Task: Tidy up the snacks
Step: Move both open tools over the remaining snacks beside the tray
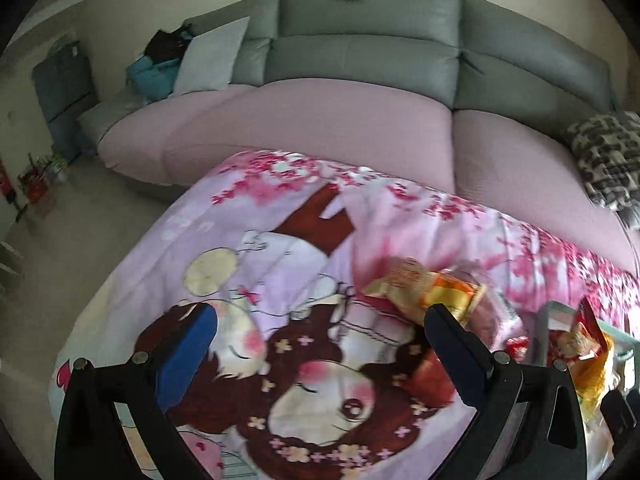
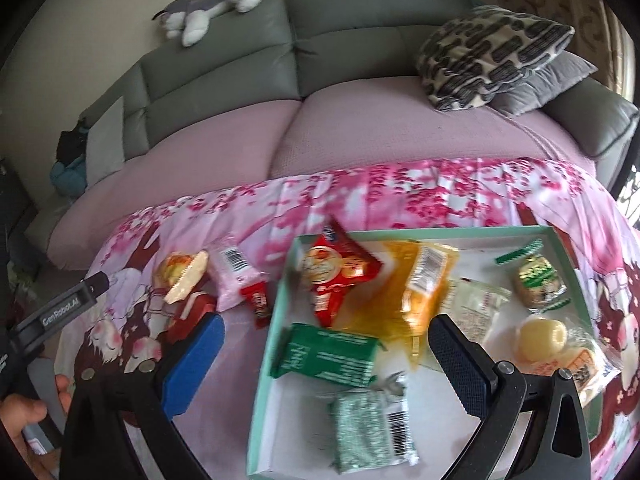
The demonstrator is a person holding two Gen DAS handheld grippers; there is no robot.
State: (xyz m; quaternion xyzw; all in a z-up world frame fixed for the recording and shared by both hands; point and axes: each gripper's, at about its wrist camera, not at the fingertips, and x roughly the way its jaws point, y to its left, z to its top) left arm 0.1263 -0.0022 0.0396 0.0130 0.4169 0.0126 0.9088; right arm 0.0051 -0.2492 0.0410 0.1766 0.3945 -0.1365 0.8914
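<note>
A mint-green tray (image 2: 440,235) with a white floor lies on a pink cartoon-print cloth (image 2: 400,196). In it are a red packet (image 2: 336,272), an orange packet (image 2: 420,284), a green packet (image 2: 332,356), a glittery green packet (image 2: 368,428) and several small wrapped snacks. My right gripper (image 2: 326,322) hovers open over the tray's left part, holding nothing. Left of the tray lie a yellow-orange packet (image 2: 180,276), a pink packet (image 2: 236,276) and a small red packet (image 2: 258,300). My left gripper (image 1: 320,312) is open and empty above the cloth, with the yellow-orange packet (image 1: 424,284) just beyond its right finger.
A grey sofa (image 2: 360,40) with a pink seat cover stands behind the cloth. On it are a patterned cushion (image 2: 488,52) and a plush toy (image 2: 212,4). One finger of the left gripper (image 2: 64,312) and a hand (image 2: 24,420) show at the right wrist view's left edge.
</note>
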